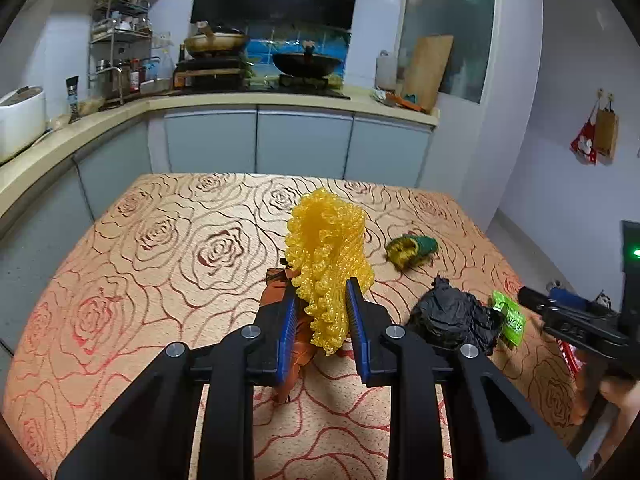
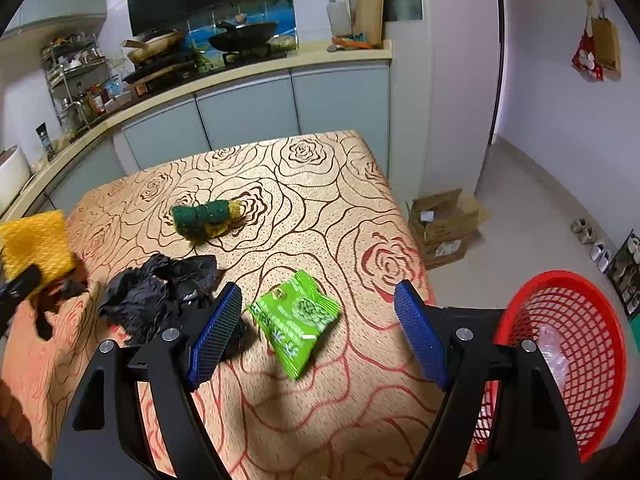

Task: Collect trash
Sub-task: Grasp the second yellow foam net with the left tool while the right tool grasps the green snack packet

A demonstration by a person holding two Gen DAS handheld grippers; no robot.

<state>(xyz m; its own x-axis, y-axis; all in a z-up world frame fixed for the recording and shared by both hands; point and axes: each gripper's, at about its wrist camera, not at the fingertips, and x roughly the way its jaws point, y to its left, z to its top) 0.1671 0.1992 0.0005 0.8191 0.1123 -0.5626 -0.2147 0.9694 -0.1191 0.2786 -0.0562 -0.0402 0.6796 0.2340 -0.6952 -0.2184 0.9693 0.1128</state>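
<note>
My left gripper (image 1: 322,304) is shut on a yellow foam fruit net (image 1: 326,256) and holds it above the table; the net also shows in the right wrist view (image 2: 38,244). An orange-brown wrapper (image 1: 294,344) lies under it. My right gripper (image 2: 318,304) is open, above a green snack packet (image 2: 298,324), its blue pads either side of it. A crumpled black plastic bag (image 2: 160,296) lies left of the packet. A green and yellow scrubbing sponge (image 2: 204,218) lies farther back. A red mesh basket (image 2: 560,356) stands off the table's right edge with clear plastic in it.
The table (image 2: 320,184) has a rose-patterned cloth. A kitchen counter with cabinets (image 1: 256,140) runs behind and to the left. A cardboard box (image 2: 444,224) and shoes (image 2: 592,240) are on the floor to the right.
</note>
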